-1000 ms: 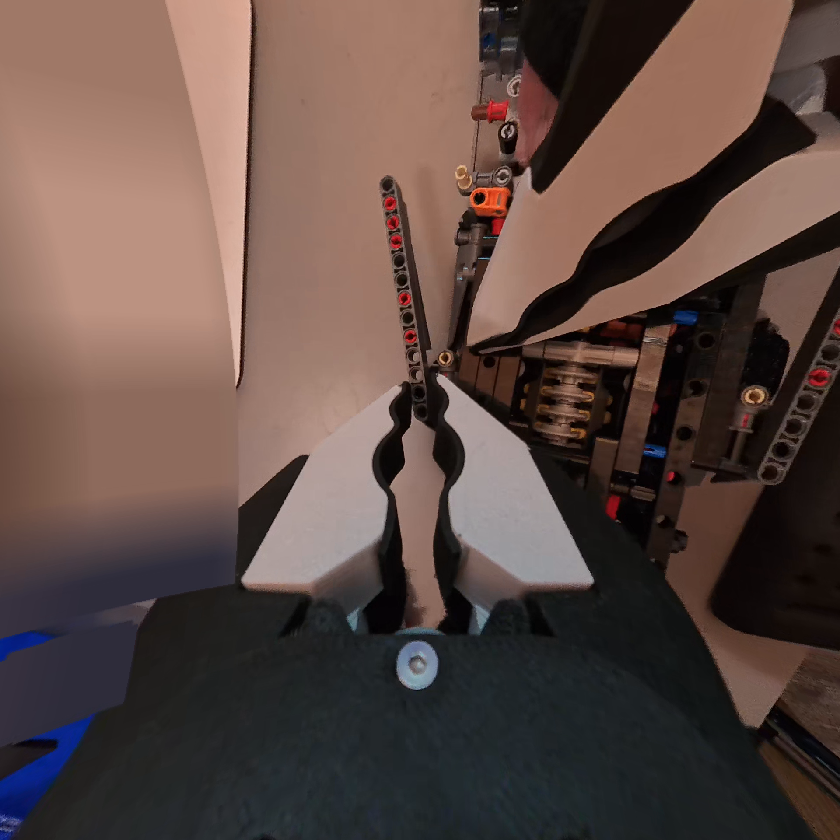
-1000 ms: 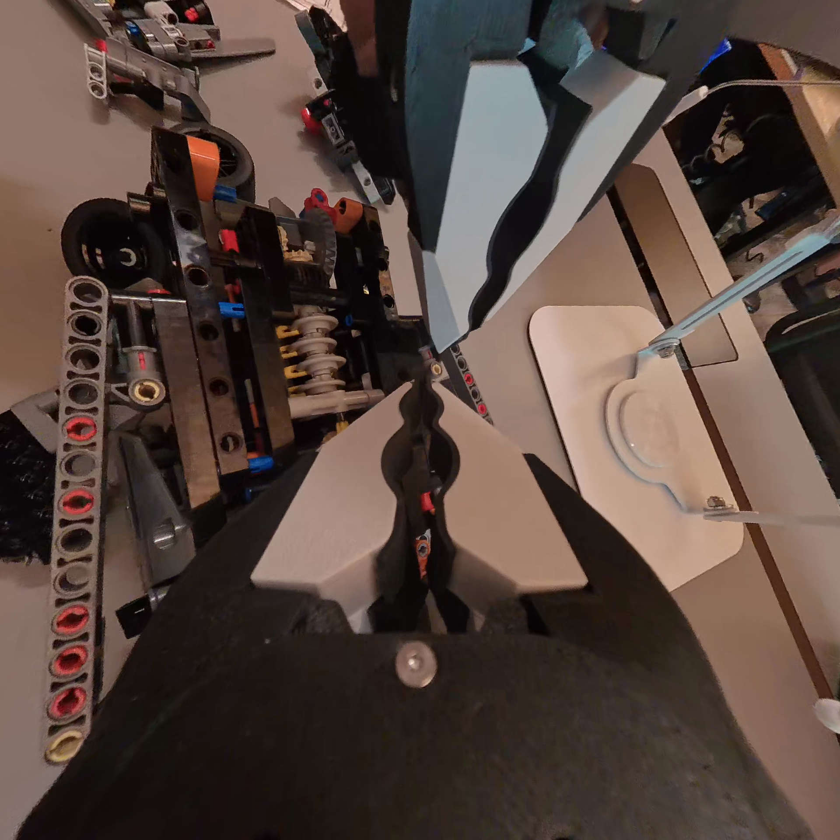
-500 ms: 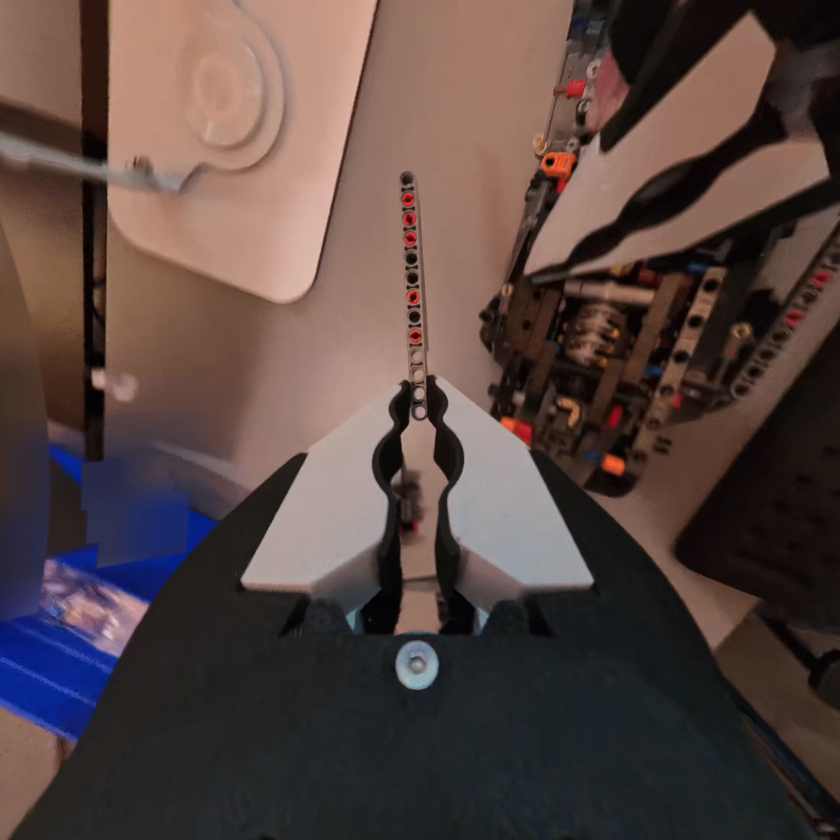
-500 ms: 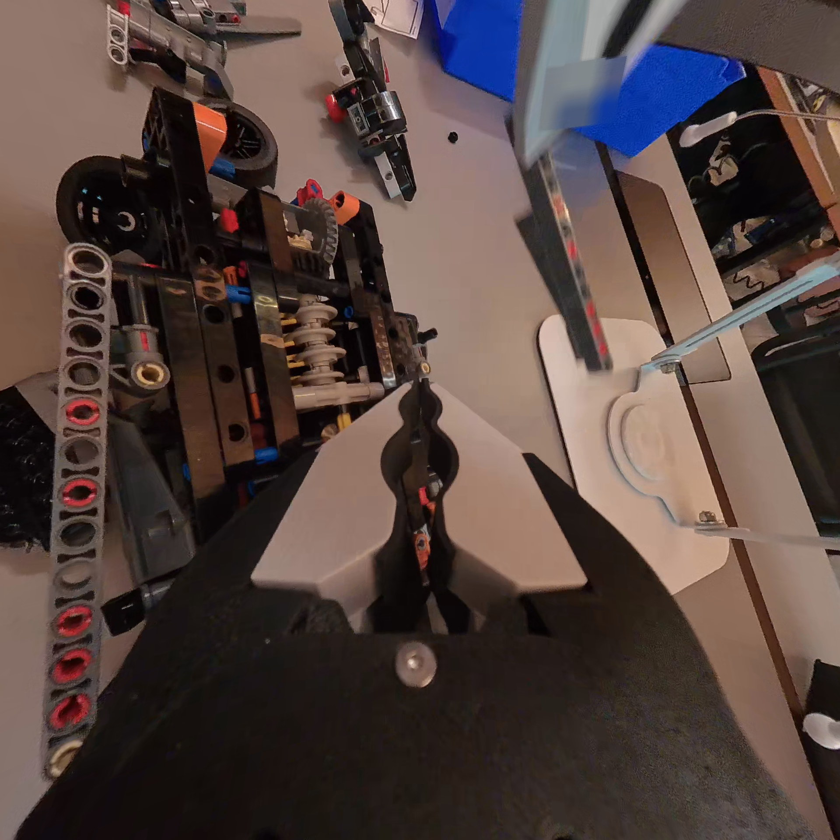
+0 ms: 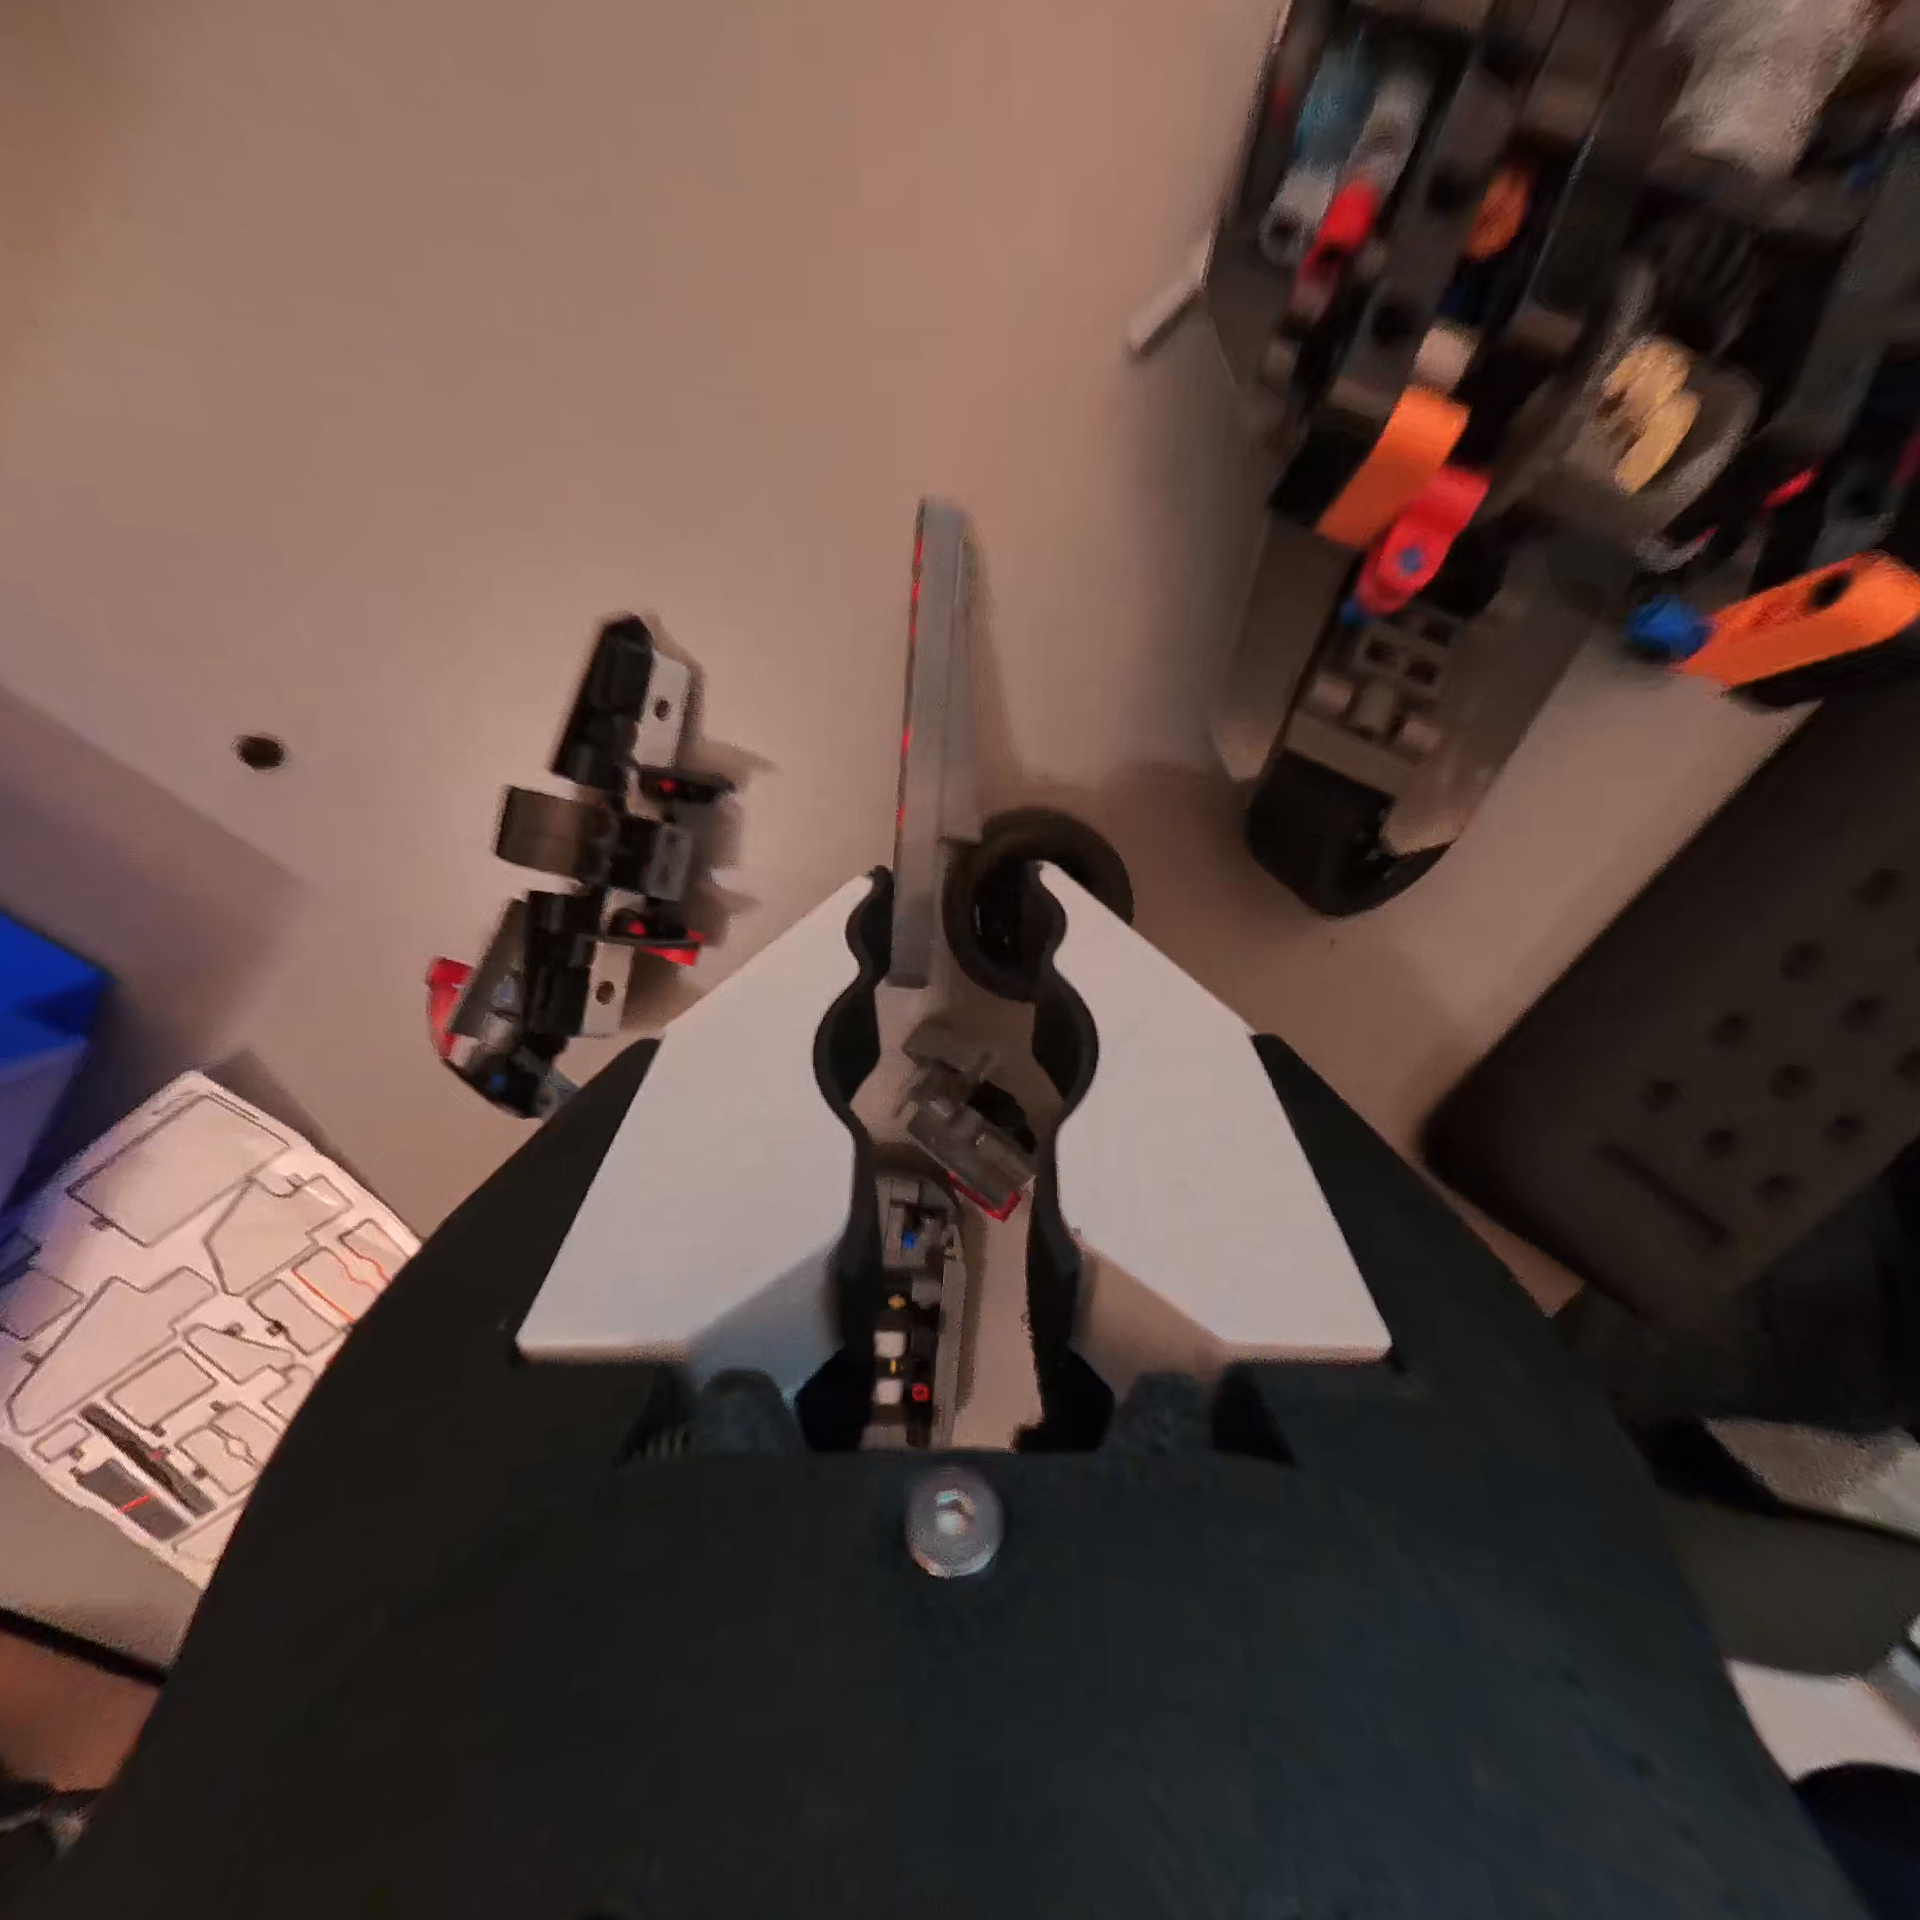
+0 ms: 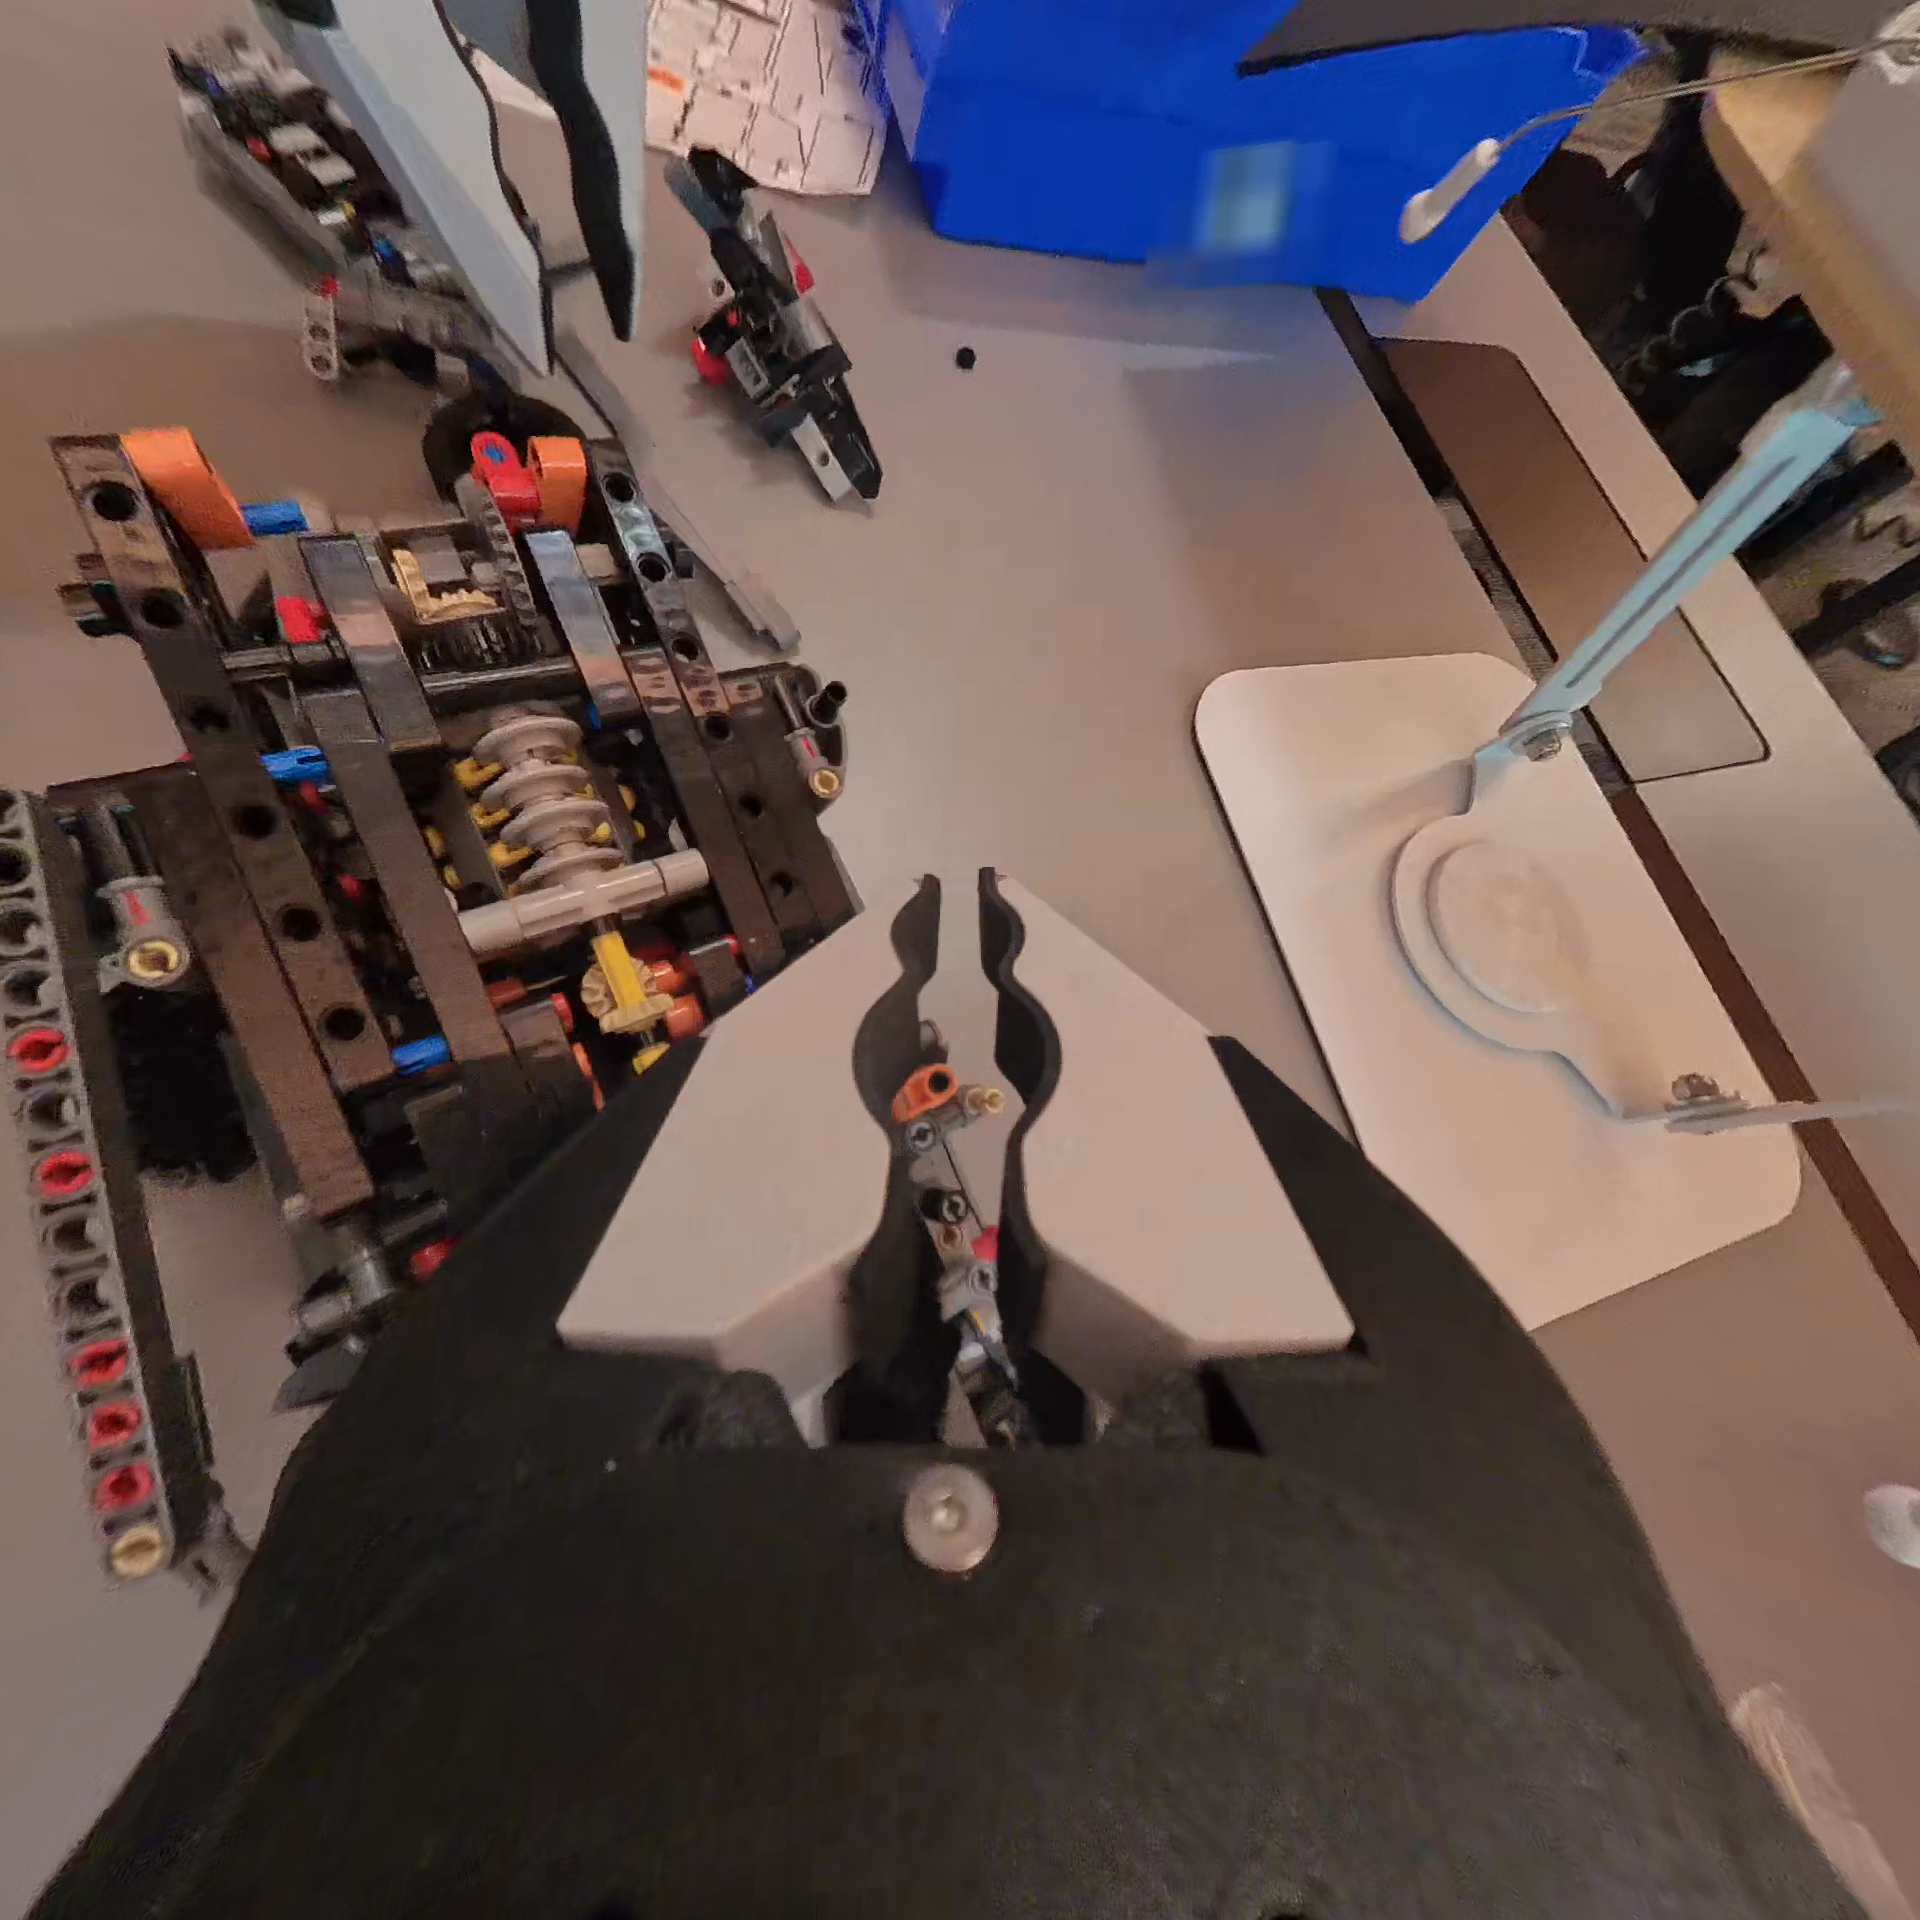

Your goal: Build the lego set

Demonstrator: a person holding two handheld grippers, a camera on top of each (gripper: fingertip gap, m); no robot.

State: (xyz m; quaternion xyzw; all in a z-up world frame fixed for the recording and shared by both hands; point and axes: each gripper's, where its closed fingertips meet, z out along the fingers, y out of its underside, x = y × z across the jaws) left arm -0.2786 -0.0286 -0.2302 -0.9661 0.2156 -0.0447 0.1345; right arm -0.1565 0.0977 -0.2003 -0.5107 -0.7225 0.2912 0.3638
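Grey studless beam (image 5: pixel 940 727), dotted with red pins, pinched at its near end between the left gripper (image 5: pixel 956 894) fingers and jutting forward above the pale surface (image 5: pixel 520 312). Right gripper (image 6: pixel 958 883) fingers parted by a narrow gap, holding nothing, hovering just beside the black chassis (image 6: pixel 436 790) with its grey spring and yellow gear. Probably mid-carry of the beam; next, lining pins up with chassis holes and pressing home squarely.

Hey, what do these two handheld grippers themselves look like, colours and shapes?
Both match: the left gripper and right gripper each have a matte black textured body, one silver screw at centre, and two pale grey wedge fingers lined with wavy black pads. No cables or sleeves show.
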